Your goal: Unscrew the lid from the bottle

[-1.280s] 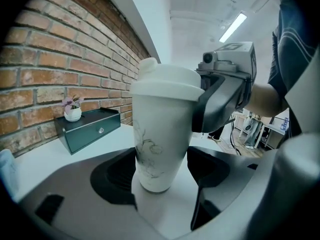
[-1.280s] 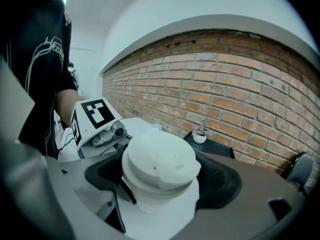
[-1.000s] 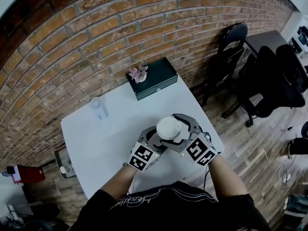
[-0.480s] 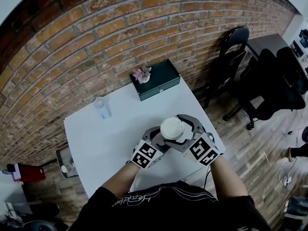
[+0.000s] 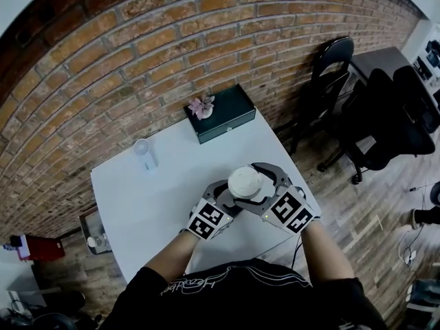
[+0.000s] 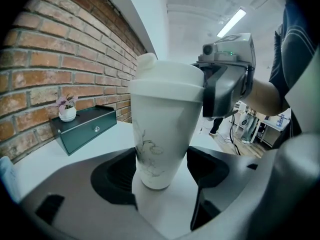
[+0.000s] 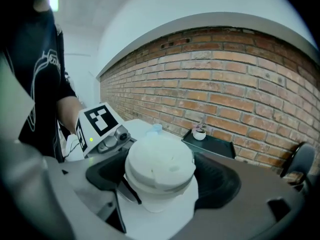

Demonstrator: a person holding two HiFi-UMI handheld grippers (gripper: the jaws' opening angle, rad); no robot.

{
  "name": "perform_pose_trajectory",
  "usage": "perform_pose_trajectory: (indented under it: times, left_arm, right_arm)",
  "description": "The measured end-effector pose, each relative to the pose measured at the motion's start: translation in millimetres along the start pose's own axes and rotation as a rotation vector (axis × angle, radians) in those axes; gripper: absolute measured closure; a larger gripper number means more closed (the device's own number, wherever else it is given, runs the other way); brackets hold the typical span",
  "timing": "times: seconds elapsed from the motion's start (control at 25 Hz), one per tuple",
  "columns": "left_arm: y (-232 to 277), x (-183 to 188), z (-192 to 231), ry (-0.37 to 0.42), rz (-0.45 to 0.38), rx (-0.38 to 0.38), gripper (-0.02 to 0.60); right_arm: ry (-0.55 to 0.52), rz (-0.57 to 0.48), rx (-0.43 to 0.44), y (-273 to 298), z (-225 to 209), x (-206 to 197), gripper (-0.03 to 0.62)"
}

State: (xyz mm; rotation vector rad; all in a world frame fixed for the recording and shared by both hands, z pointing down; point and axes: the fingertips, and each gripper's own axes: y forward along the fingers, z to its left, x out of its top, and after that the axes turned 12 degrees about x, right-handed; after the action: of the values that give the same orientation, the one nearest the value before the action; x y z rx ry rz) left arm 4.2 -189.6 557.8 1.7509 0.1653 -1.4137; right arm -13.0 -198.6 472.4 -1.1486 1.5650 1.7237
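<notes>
Left hand-held gripper (image 6: 160,170) clamps the lower body of a white bottle (image 6: 162,129), which stands upright near the front edge of a white worktop (image 5: 151,205). Right hand-held gripper (image 7: 160,181) grips its lid (image 7: 159,165). Beyond sits a dark green box (image 5: 223,112).

Both forearms reached forward and met at the bottle (image 6: 159,134). The left forearm (image 5: 169,258) angled in from the bottle's left, and the left claw (image 5: 221,203) had its jaws pressed against the bottle's lower body, marker cube facing up. The right forearm (image 5: 322,243) angled in from the bottle's right. The right claw (image 5: 260,188) sat higher, with its jaws clamped round the lid (image 5: 244,181) at the bottle's top.
</notes>
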Motion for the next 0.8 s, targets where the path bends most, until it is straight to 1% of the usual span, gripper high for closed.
perform_pose_trajectory:
  times: [0.08,0.16,0.24,0.4,0.68,0.8]
  left_arm:
    - [0.0,0.1,0.1,-0.003,-0.001,0.0,0.245]
    - [-0.5,0.0,0.4,-0.004,-0.002,0.0,0.245]
    - [-0.9,-0.4,0.6,-0.004,-0.002,-0.001,0.245]
    - [-0.2,-0.4,0.7,-0.009,-0.005,0.0,0.245]
    - [0.0,-3.1,0.8,0.001,0.01,-0.001,0.245]
    - [0.0,-2.0,1.2,-0.007,0.01,-0.003,0.247]
  right_arm:
    - [0.087,-0.049,0.034,-3.8,-1.3,1.8,0.183]
    - [0.133,-0.052,0.048,-6.0,-2.1,-0.2,0.183]
    - [0.122,-0.045,0.04,-4.8,-2.0,0.6,0.181]
    - [0.088,-0.065,0.025,-2.2,-3.1,7.1,0.18]
    - [0.099,-0.047,0.001,-3.2,-3.0,7.9,0.184]
    - [0.108,-0.047,-0.008,-3.1,-3.7,8.3,0.188]
